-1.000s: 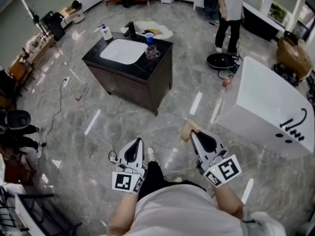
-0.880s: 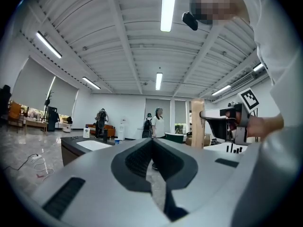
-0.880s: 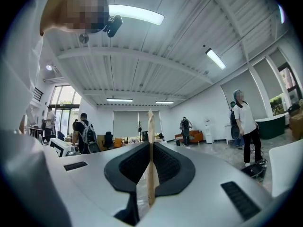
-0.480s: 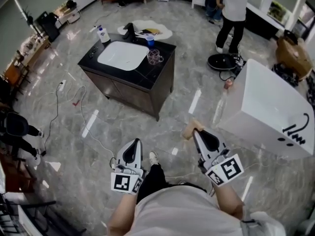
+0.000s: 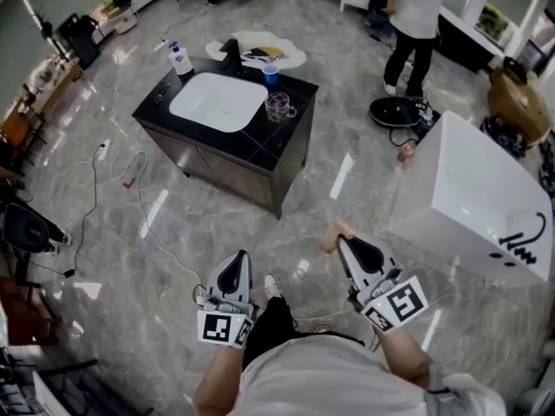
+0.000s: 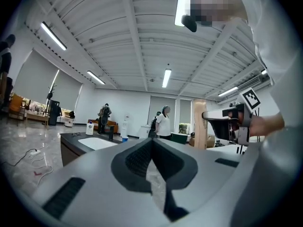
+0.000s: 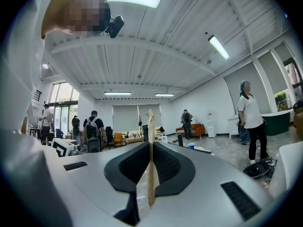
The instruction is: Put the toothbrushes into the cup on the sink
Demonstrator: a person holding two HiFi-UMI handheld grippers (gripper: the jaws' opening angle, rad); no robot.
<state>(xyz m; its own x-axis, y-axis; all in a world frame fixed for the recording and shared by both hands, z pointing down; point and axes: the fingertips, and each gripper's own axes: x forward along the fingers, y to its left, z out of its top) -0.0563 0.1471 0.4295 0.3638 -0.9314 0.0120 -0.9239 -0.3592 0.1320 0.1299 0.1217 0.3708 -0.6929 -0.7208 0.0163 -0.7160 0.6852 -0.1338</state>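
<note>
Toothbrush (image 7: 150,126): a flat, pale wooden-looking stick, which I take to be one, stands upright between the jaws of the right tool (image 5: 345,245), and they are pressed shut on it. Its tan end pokes out past the tips. The person holds this tool low in front of their body, over the grey marble floor (image 5: 104,232), well away from the sink.

The left tool (image 5: 238,263) sits beside it at about the same height. Its jaws are closed against each other with nothing between them. Both tools point roughly toward the dark bench (image 5: 260,141) across the room.

That bench is a black-topped cabinet with a white basin (image 5: 217,102) set into it. On the right side of the top stands a clear glass cup (image 5: 277,107), just beside the basin. A small blue cup (image 5: 270,74) stands a little farther back. A black tap (image 5: 231,55) rises behind the basin, and a white pump bottle (image 5: 180,59) sits at the far left corner. From here I cannot tell whether either cup holds anything.

A white cable (image 5: 143,202) trails over the floor to the left of the bench. A large white tub (image 5: 473,189) stands off to the right. Beyond it another person (image 5: 414,16) in a white top and dark trousers stands near a round black thing on the floor.
</note>
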